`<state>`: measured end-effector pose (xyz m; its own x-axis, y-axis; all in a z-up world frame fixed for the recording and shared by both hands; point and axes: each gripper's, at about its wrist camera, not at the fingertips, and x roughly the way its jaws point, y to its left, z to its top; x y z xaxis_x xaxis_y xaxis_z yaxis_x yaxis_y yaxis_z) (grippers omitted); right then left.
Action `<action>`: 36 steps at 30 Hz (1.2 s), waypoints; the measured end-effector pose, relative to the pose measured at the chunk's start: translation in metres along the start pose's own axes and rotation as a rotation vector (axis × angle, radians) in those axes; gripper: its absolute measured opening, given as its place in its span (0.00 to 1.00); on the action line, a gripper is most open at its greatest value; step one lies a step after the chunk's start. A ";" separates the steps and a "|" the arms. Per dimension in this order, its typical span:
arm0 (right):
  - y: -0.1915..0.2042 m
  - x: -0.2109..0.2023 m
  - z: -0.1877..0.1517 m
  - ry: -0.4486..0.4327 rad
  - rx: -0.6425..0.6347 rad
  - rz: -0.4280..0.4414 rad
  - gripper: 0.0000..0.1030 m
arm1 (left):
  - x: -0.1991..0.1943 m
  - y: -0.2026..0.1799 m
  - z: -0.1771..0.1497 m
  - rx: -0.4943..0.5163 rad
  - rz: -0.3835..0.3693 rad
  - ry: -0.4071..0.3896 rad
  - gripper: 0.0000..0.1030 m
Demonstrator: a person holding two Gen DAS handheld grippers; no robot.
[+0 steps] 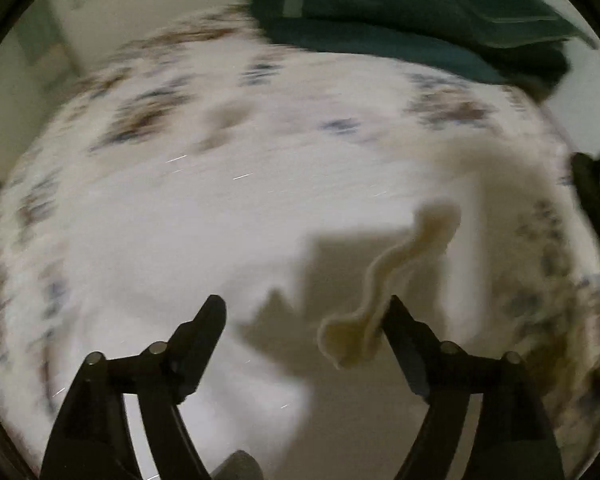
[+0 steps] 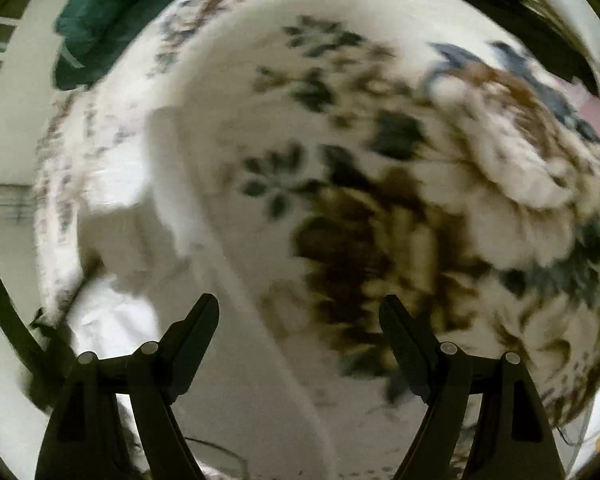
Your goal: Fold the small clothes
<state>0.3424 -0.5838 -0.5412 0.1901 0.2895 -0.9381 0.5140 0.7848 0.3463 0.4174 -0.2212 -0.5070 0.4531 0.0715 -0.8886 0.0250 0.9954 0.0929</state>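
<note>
Small garment (image 1: pixel 480 208): pale cream cloth, badly blurred, lying on the floral bedspread (image 1: pixel 180 208) to the right of the left gripper (image 1: pixel 304 304). A wavy hemmed edge (image 1: pixel 396 276) of it is curling down toward the gripper's right finger (image 1: pixel 404 332) and appears to be touching or passing just beside that finger; the blur is making it impossible to tell which. Nothing is sitting between the two fingertips.

Left gripper: black, two-fingered, fingers standing wide apart, gripping nothing. It is casting an angular shadow (image 1: pixel 340 264) on the white middle of the bedspread.

Right gripper (image 2: pixel 300 304): black, two-fingered, fingers likewise spread wide, with nothing between them. It is hovering over a part of the bedspread printed with large brown, blue and dark green flowers (image 2: pixel 380 248). A pale fold or seam (image 2: pixel 260 300) is running diagonally under it. The garment cannot be picked out with certainty in this view.

Dark green cloth (image 1: pixel 400 20): bulky, folded or piled, with a lighter grey-green band, lying at the far edge of the bed, well apart from both grippers. In the right wrist view it is showing at the upper left (image 2: pixel 96 20).

Pale wall (image 1: pixel 100 12): showing beyond the bed at the upper left.
</note>
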 end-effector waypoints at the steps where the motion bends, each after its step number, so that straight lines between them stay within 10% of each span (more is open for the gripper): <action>1: 0.010 0.000 0.006 0.006 -0.018 0.029 0.82 | -0.003 0.017 -0.016 -0.010 0.054 0.004 0.86; 7: 0.098 0.035 0.043 0.045 -0.140 0.091 0.82 | 0.032 0.103 -0.123 -0.084 0.293 0.209 0.86; 17: 0.276 0.149 0.022 0.154 -0.415 -0.017 0.81 | 0.057 0.129 -0.153 -0.294 0.192 0.132 1.00; 23: 0.318 0.209 0.003 0.121 -0.710 -0.422 0.81 | 0.053 0.133 -0.154 -0.285 0.157 0.125 1.00; 28: 0.255 0.149 0.049 -0.030 -0.586 -0.707 0.81 | 0.056 0.142 -0.149 -0.258 0.096 0.160 1.00; 36: 0.234 0.104 0.060 0.026 -0.340 -0.320 0.81 | 0.059 0.143 -0.148 -0.262 0.097 0.144 1.00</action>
<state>0.5324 -0.4028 -0.5573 0.0432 0.0138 -0.9990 0.2395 0.9706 0.0238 0.3158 -0.0648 -0.6121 0.3106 0.1565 -0.9376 -0.2510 0.9648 0.0779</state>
